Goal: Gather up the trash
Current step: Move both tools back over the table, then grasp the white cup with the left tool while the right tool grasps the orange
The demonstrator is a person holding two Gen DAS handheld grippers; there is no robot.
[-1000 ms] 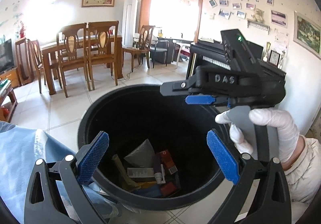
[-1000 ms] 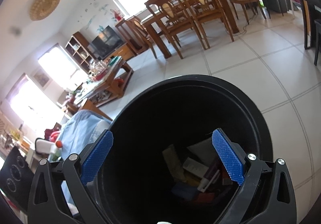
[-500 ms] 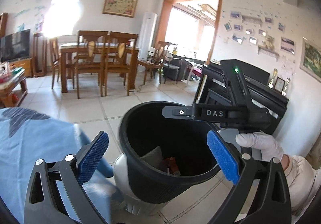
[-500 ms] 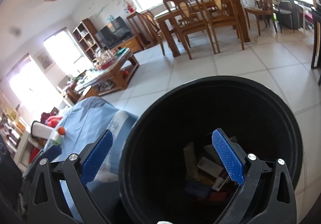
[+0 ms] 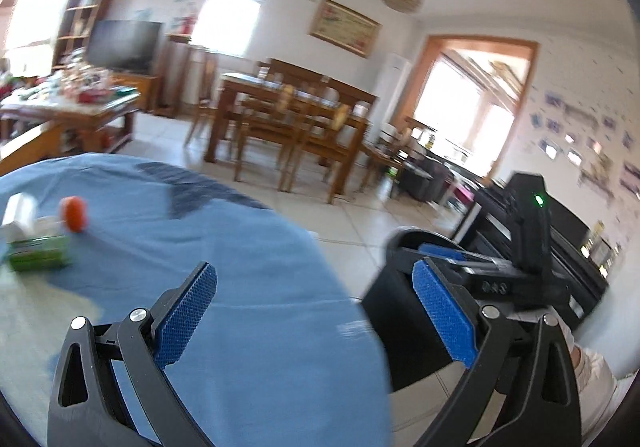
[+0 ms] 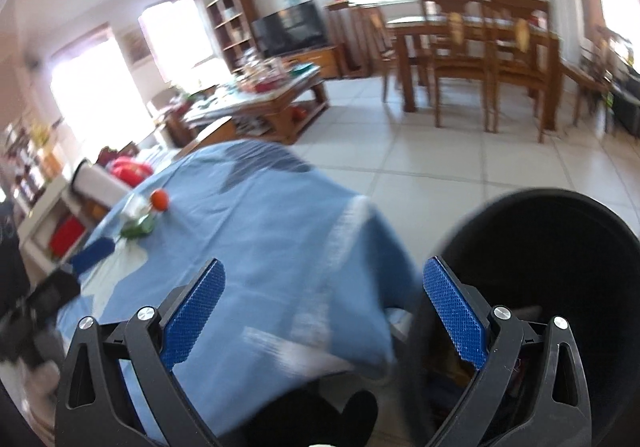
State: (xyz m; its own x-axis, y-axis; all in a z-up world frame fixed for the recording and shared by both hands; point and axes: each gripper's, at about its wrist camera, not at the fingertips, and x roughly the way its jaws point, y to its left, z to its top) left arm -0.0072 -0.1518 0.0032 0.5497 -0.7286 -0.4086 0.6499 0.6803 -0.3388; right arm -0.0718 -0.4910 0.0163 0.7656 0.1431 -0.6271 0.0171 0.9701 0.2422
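A black trash bin (image 6: 560,267) stands on the floor to the right of a table under a blue cloth (image 5: 224,267). In the left wrist view the bin (image 5: 396,331) shows low at the right. My left gripper (image 5: 316,311) is open and empty above the cloth. My right gripper (image 6: 324,307) is open too, straddling the cloth's edge and the bin; it also appears above the bin (image 5: 500,267). On the far left of the cloth lie a green packet (image 5: 38,251), a white item (image 5: 20,215) and an orange-red ball (image 5: 74,214); the ball (image 6: 159,199) also shows in the right wrist view.
A low wooden coffee table (image 6: 260,107) crowded with things stands beyond the cloth. A dining table with chairs (image 5: 288,127) sits further back on the tiled floor (image 6: 440,175). A dark piano (image 5: 568,231) is against the right wall. The person's white sleeve (image 5: 592,379) is at the lower right.
Both grippers have swung left, away from over the bin toward the blue-clothed table. The bin has slid to the right side of both views. Both stay open and empty.
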